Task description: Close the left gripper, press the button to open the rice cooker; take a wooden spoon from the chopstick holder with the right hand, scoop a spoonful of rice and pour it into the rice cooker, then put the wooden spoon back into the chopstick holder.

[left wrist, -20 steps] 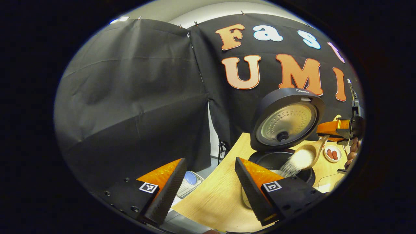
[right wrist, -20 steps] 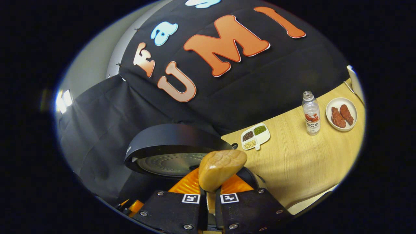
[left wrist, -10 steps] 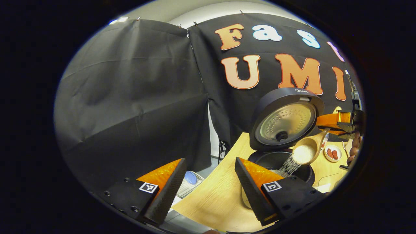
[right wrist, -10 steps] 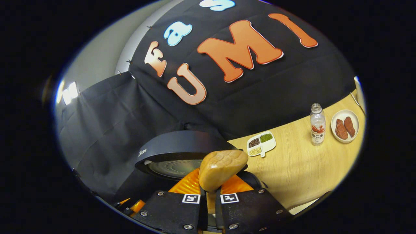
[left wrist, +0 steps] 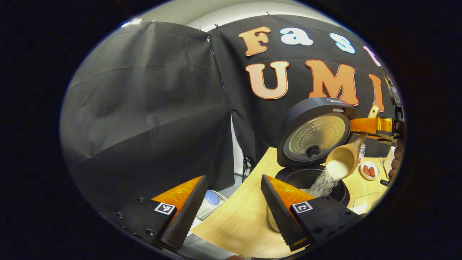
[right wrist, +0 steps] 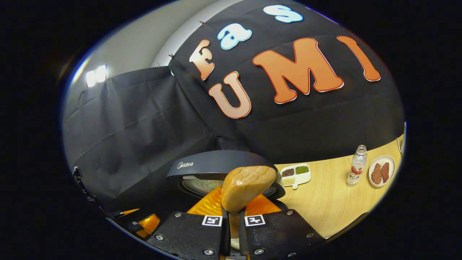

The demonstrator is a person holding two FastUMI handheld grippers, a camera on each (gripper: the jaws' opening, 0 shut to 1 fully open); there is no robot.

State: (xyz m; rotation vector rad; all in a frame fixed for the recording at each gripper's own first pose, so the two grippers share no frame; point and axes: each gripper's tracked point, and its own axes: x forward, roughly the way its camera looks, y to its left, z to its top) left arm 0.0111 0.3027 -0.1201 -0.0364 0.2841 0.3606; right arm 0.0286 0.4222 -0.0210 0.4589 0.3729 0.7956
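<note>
My right gripper [right wrist: 231,216] clenches the wooden spoon [left wrist: 343,156], tipping rice [left wrist: 323,180] into the rice cooker [left wrist: 310,177]; my left gripper [left wrist: 231,202] is released

On the worktop [right wrist: 325,206], a divided dish [right wrist: 296,174] with dark, green and pale grains in separate compartments sits near the far edge by the cloth wall. Well to its right stands a clear bottle [right wrist: 356,170], upright, uncapped as far as can be told. Just beside the bottle, nearer the right end, a small plate [right wrist: 382,171] holds two reddish-brown pieces. Below the worktop's left edge, a pale blue object [left wrist: 212,197] lies on a light rack [left wrist: 208,207].
</note>
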